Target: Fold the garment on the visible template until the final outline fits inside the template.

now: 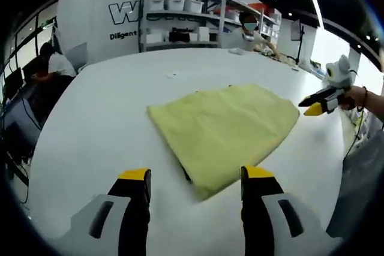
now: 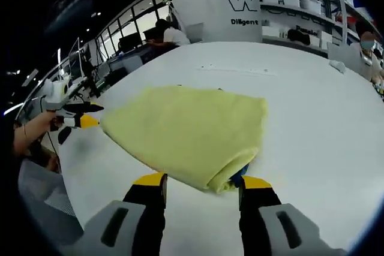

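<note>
On the white table (image 1: 108, 106), the yellow garment (image 1: 225, 127) lies folded flat.

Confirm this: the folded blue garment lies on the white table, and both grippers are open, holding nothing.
Wrong colour: the garment is yellow, not blue, as the left gripper view shows. The rest stands: it lies folded on the white table, and the left gripper and right gripper are open, holding nothing.

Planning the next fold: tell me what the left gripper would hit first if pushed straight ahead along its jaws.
Probably the near corner of the folded yellow garment, just ahead between the open left gripper jaws; height above the table is unclear.
</note>
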A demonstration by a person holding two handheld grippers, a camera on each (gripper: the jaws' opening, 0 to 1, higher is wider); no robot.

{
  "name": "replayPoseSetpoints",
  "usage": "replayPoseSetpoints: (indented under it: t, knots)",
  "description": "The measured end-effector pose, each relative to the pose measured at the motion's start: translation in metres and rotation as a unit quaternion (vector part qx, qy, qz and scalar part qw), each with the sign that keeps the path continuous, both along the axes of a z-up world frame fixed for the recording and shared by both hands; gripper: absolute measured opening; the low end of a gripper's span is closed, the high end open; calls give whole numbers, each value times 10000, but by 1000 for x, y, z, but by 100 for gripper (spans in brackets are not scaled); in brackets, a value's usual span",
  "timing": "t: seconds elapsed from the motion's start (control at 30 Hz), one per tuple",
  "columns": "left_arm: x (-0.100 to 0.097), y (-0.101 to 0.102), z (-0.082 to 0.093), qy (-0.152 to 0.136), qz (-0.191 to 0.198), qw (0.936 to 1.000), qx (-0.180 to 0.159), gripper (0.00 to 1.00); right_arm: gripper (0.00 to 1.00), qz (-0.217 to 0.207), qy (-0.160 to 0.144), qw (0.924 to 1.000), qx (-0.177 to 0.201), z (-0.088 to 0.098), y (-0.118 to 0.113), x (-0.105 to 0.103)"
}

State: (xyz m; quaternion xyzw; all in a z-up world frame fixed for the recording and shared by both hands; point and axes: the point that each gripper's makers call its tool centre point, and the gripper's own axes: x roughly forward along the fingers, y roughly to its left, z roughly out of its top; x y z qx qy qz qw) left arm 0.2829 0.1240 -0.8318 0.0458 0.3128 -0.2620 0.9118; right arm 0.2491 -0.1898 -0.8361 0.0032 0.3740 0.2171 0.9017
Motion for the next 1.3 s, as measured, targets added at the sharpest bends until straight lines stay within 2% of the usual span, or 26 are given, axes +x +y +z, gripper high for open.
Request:
replayPoseSetpoints:
  t: [0.1,0.17,0.27,0.4,0.63,0.8,1.03,1.3]
  knots:
    - [-4,2,-8,77,-33,9999,84,43,38,-23,76,10000,-34,-6,-3,-3]
    - [-8,1,-13,143,-103,9998,131,40,34,-7,116,9999,-104,-10,-5,-5]
    - [-10,2,-18,241,-143,9994,183,31,28,8,141,9997,-200,-14,-6,-6]
    - [-11,1,-20,268,-174,9993,187,18,24,2,171,9996,-221,-18,-7,-5]
    - [-14,-3,-26,361,-346,9985,210,3,21,-84,189,9994,-279,-23,-10,0]
    - [-14,-5,-27,365,-398,9984,139,0,21,-33,201,9991,-360,-25,-7,1]
    - [-14,-7,-25,346,-474,9982,112,0,13,-35,148,9988,-459,-25,-11,4]
    - [-13,-4,-25,354,-433,9984,111,0,11,-49,79,9993,-358,-18,-12,3]
